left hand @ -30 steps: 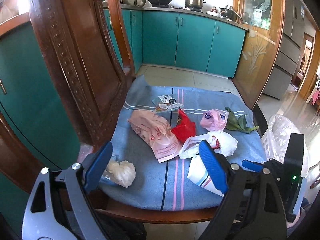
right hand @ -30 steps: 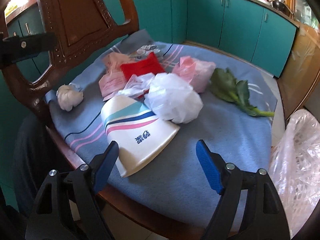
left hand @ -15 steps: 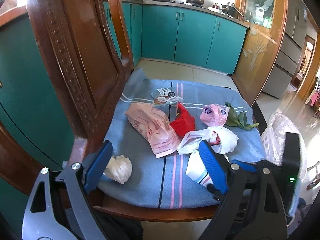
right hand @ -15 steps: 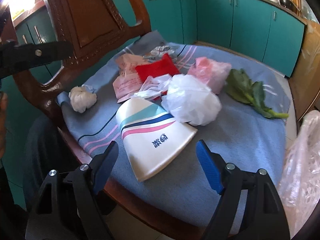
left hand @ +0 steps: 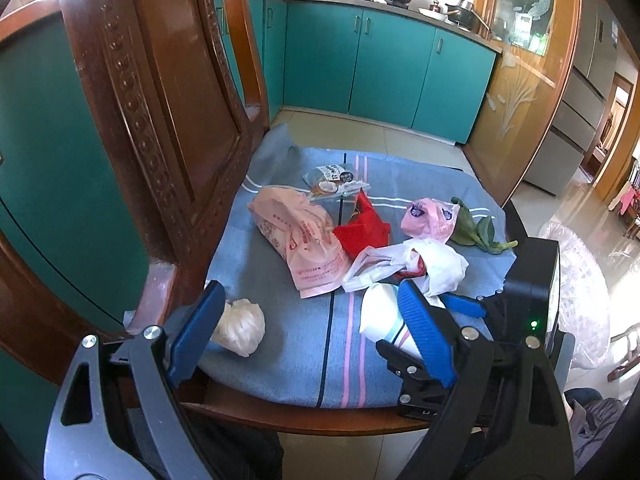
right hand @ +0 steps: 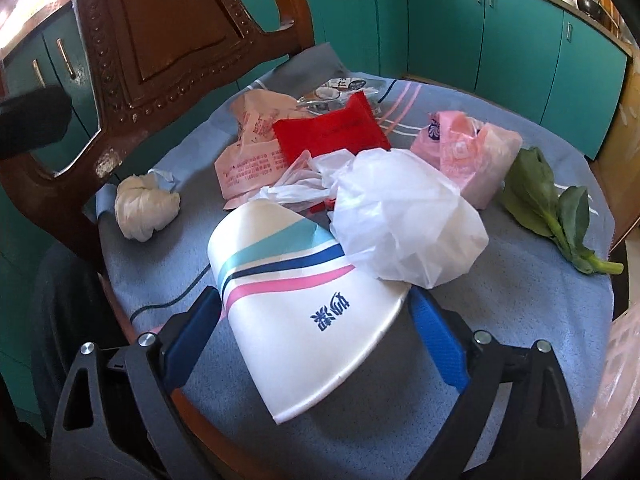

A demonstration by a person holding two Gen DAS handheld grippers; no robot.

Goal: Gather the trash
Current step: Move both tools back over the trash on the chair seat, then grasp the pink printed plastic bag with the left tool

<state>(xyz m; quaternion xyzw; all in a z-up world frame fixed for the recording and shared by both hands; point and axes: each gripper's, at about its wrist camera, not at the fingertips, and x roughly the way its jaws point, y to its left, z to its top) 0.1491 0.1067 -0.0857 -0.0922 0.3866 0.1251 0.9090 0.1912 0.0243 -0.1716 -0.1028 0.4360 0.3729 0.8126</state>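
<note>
Trash lies on a blue cloth over a wooden chair seat [right hand: 480, 320]. A flattened white paper cup [right hand: 296, 312] with teal, blue and pink stripes lies between the open jaws of my right gripper [right hand: 316, 332], also seen in the left wrist view [left hand: 380, 316]. Behind it are a crumpled white plastic bag [right hand: 404, 224], a red pouch [right hand: 332, 132], two pink bags [right hand: 472, 152] [right hand: 248, 152], a snack wrapper [left hand: 332, 178], a green leaf [right hand: 536, 196] and a white wad [right hand: 144, 208]. My left gripper [left hand: 312, 336] is open and empty, near the wad [left hand: 240, 326].
The carved wooden chair back [left hand: 160, 120] rises on the left. A clear trash bag [left hand: 580, 288] hangs right of the chair. Teal kitchen cabinets [left hand: 360, 60] stand behind, with tiled floor between.
My right gripper has moved forward until the paper cup lies between its jaws. My left gripper has drifted back slightly and stays open.
</note>
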